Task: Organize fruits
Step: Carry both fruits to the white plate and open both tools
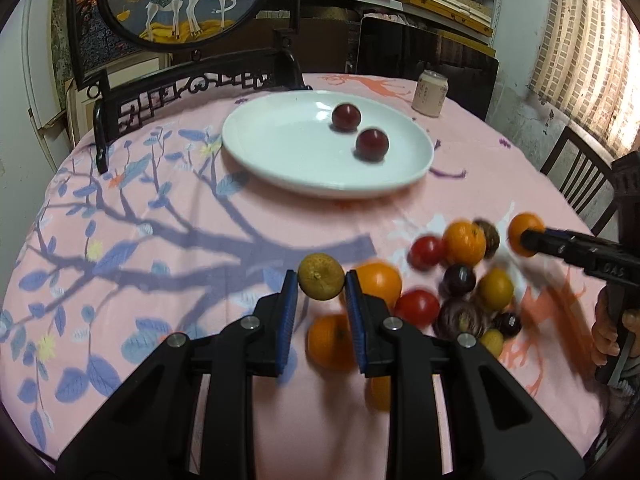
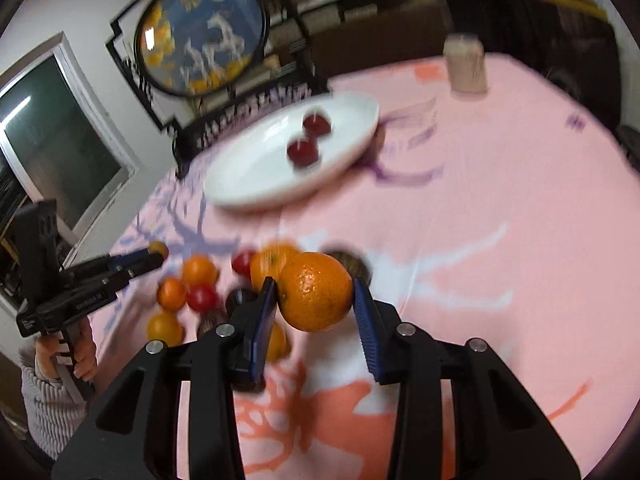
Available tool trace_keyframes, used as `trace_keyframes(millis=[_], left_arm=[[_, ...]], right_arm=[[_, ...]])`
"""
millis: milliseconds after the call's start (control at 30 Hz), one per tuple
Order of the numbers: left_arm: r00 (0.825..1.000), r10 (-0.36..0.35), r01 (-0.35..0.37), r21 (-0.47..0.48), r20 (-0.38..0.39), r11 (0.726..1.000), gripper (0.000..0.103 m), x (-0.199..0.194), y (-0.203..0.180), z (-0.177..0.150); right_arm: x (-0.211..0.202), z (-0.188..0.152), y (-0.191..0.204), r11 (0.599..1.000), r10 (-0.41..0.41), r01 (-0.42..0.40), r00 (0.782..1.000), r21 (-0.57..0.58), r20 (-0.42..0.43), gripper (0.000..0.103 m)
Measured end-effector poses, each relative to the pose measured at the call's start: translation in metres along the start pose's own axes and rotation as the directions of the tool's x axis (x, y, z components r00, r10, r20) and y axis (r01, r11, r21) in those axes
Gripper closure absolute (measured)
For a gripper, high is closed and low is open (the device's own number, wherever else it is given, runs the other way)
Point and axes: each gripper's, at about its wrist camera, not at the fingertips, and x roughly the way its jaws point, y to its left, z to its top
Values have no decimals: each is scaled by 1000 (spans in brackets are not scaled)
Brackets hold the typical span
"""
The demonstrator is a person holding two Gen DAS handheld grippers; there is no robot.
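My left gripper [image 1: 321, 282] is shut on a greenish-yellow citrus [image 1: 321, 276] and holds it above the pink tablecloth. My right gripper [image 2: 316, 292] is shut on an orange [image 2: 316, 291], lifted over the fruit pile; it also shows in the left wrist view [image 1: 526, 235]. A white plate [image 1: 280, 148] lies further back and holds two dark red plums [image 1: 346, 117] [image 1: 372, 144]. A pile of oranges, red tomatoes and dark plums [image 1: 460, 280] lies on the cloth to the right of my left gripper. The left gripper also shows in the right wrist view [image 2: 158, 251].
A beige jar [image 1: 429, 93] stands behind the plate. A dark carved stand with a round deer painting [image 1: 184, 0] sits at the table's far left edge. Chairs [image 1: 576, 176] stand around the round table [image 1: 160, 240].
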Motion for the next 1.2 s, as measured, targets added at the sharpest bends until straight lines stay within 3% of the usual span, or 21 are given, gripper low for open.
trace_keyframes(millis=[200, 367, 433, 533, 700, 867, 1000, 1133, 1200], left_arm=[[999, 16, -16, -11, 30, 1000, 78, 21, -5, 63], [999, 41, -41, -39, 3, 998, 78, 63, -5, 86], [999, 41, -41, -51, -10, 998, 78, 74, -4, 87], [999, 48, -48, -49, -2, 998, 59, 79, -1, 85], [1000, 10, -11, -93, -12, 996, 60, 82, 11, 84], [999, 41, -40, -69, 2, 997, 61, 74, 9, 77], [998, 31, -29, -51, 46, 998, 61, 53, 4, 70], [997, 37, -34, -35, 73, 999, 47, 33, 2, 57], [996, 40, -38, -25, 77, 999, 47, 21, 2, 45]], right_arm=[[12, 60, 15, 999, -8, 10, 999, -37, 49, 64], [72, 86, 31, 999, -2, 2, 1000, -43, 8, 64], [91, 89, 36, 999, 14, -14, 1000, -45, -18, 63], [103, 87, 36, 998, -2, 0, 999, -59, -34, 56], [95, 87, 26, 999, 0, 0, 1000, -49, -11, 56], [82, 82, 24, 999, 8, -9, 1000, -41, -8, 54], [64, 73, 25, 999, 3, -2, 1000, -33, 26, 43], [42, 58, 30, 998, -12, 15, 998, -60, 58, 41], [33, 47, 28, 998, -20, 24, 998, -58, 66, 40]])
